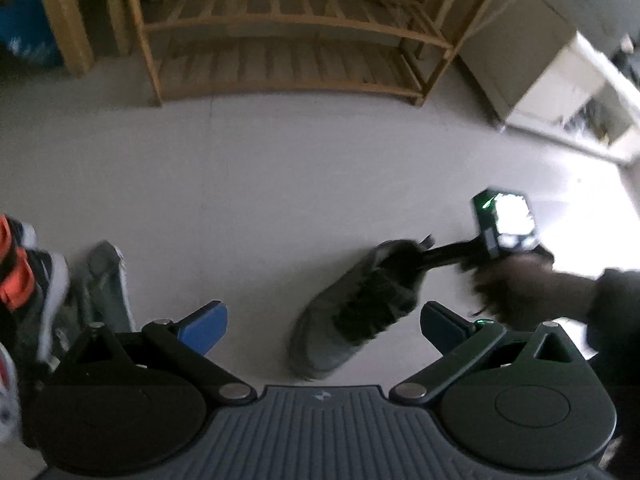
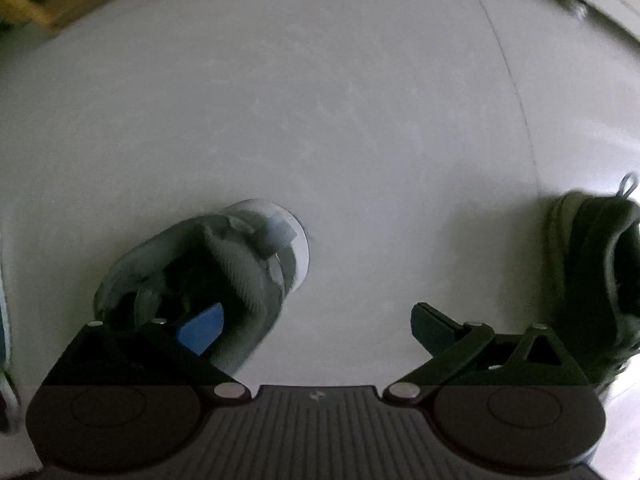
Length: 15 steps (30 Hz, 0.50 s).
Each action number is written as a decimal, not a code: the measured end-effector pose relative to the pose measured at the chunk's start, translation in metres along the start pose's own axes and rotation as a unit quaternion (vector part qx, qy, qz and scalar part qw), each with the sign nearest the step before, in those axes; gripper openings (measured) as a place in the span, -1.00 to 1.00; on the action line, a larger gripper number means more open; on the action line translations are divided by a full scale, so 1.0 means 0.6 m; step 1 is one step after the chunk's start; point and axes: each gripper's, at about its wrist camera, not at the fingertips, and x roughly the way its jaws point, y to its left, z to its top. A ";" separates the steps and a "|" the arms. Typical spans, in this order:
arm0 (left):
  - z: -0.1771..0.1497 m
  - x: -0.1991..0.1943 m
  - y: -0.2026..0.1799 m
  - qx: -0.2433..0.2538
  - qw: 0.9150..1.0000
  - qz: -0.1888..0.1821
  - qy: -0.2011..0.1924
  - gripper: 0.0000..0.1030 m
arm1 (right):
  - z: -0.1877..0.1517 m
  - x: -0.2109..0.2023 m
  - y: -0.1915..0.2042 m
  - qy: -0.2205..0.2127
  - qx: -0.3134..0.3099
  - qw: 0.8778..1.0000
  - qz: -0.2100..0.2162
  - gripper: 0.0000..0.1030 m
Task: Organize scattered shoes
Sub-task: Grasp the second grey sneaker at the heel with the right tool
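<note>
Hovering my right tool (image 2: 316, 326), jaws apart and empty, above the grey shoe (image 2: 208, 276) on the floor (image 2: 320, 100). Soft upper, light; I judge the collar the best hold. Left tool (image 1: 324, 326) also apart, empty.

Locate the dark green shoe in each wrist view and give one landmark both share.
Left wrist: dark green shoe lies on the floor, lower centre-right, between the left gripper fingers; the right gripper reaches toward its heel.
Right wrist: same shoe at the right edge, outside the gripper's right finger.
Shared landmark: the pale grey shoe on the floor.
</note>
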 end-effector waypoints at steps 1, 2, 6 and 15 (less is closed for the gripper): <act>0.002 -0.001 0.001 -0.005 1.000 -0.005 0.002 1.00 | 0.001 0.012 0.001 0.006 0.012 1.000 0.007 0.51; 0.004 -0.002 0.001 -0.009 1.000 -0.010 0.002 1.00 | 0.001 0.019 0.001 0.011 0.018 1.000 0.008 0.40; 0.016 -0.008 -0.004 -0.023 0.999 -0.024 -0.002 1.00 | -0.003 0.032 0.027 0.013 -0.017 0.999 0.032 -0.43; 0.027 -0.010 -0.021 -0.045 0.997 -0.057 0.005 1.00 | 0.036 0.004 -0.019 0.017 -0.152 0.988 0.001 -0.52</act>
